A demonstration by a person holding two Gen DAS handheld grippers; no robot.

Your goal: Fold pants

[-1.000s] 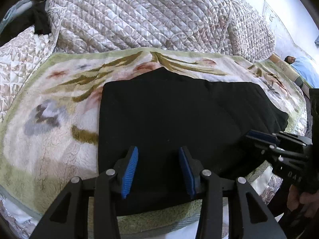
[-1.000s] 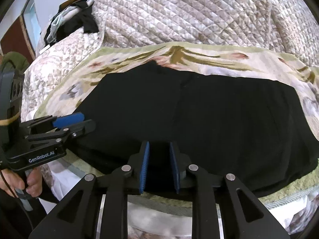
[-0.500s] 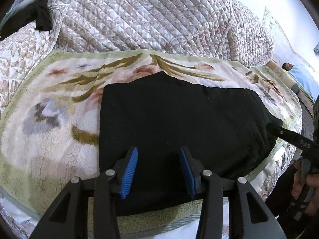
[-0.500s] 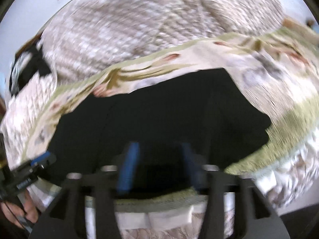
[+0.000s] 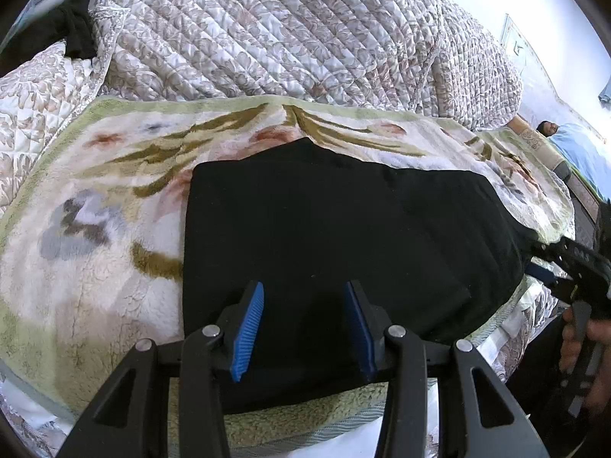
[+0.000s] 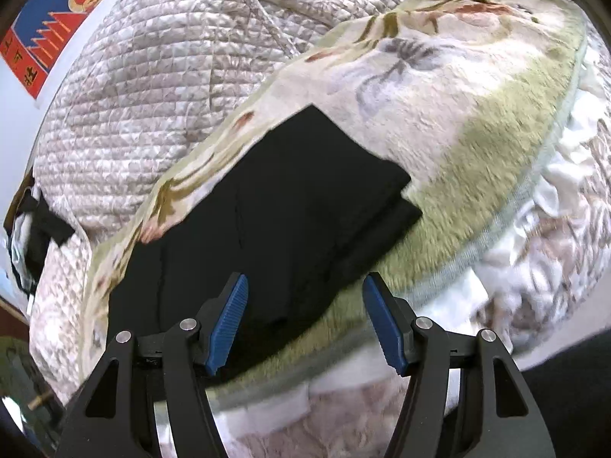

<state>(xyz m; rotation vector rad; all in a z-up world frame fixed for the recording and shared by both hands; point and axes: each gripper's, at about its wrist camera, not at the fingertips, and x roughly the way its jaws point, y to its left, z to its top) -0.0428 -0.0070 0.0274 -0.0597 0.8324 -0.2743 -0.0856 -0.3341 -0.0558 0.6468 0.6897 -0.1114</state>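
Note:
The black pants lie folded flat on a floral fleece blanket. My left gripper is open and empty, just above the pants' near left edge. My right gripper is open and empty, near the pants' right end at the blanket's front edge. The right gripper also shows at the right edge of the left wrist view.
A quilted bedspread is heaped behind the blanket. Dark clothes lie at the far left. The bed's front edge drops off below the right gripper. A person in blue lies far right.
My right gripper has opened wide and swung right to the pants' right end. My left gripper has stayed open over the near left edge.

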